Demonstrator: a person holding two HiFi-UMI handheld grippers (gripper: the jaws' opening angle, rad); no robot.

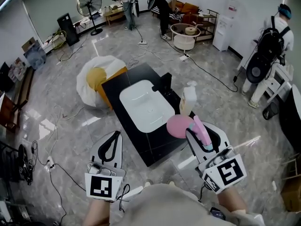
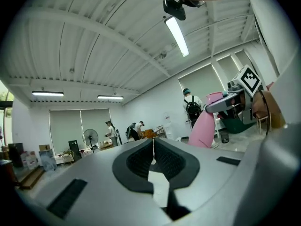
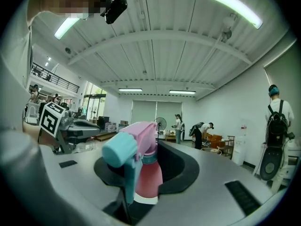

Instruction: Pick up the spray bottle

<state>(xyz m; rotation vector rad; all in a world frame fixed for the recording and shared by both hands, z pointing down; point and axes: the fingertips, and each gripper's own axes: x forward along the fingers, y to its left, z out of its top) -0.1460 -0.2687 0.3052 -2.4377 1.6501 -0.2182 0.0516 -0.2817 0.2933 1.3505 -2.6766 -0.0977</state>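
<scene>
- Spray bottle [image 1: 180, 125] clamped in right hand-held gripper [image 1: 203, 134], held above tabletop's [image 1: 141, 145] near right edge.
- Left hand-held gripper [image 1: 113, 136]: jaws together, empty, just off near left edge.
- White bottle [image 1: 189, 99] upright at right edge.

Black counter [image 1: 146, 146], white basin [image 1: 146, 105], white bottle [image 1: 189, 98]

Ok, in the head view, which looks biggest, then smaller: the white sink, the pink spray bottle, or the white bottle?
1. white sink
2. pink spray bottle
3. white bottle
The pink one sits nearer the camera, so the bottles' real order is unsure.
</scene>
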